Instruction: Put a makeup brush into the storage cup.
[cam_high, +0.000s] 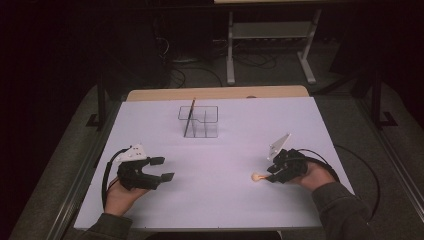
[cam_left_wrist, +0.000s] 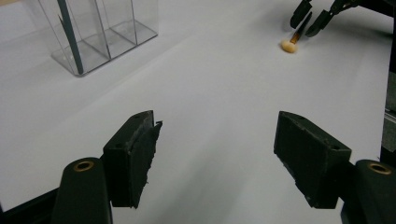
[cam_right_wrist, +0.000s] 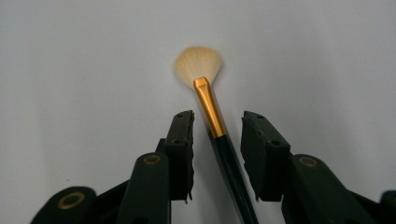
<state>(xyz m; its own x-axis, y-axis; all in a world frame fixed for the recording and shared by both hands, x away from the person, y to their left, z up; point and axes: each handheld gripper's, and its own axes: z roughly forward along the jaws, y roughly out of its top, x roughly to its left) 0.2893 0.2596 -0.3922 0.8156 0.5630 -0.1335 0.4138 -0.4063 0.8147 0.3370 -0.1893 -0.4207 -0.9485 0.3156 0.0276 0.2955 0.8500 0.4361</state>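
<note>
- Brush with cream fan bristles, gold ferrule and dark handle (cam_right_wrist: 208, 109) lies on the white tabletop (cam_high: 225, 195), near right; jaws of the right gripper (cam_right_wrist: 216, 140) are spread either side of its handle, not clamping.
- Left gripper (cam_left_wrist: 215, 154), near left: jaws wide apart, nothing between.
- Clear plastic divided organiser (cam_high: 199, 121) sits far centre; a thin dark stick (cam_high: 189, 116) stands in it.

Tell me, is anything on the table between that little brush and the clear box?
Nothing visible. The brush lies between the right tongs, and only bare white table stretches from there to the clear box.
</note>
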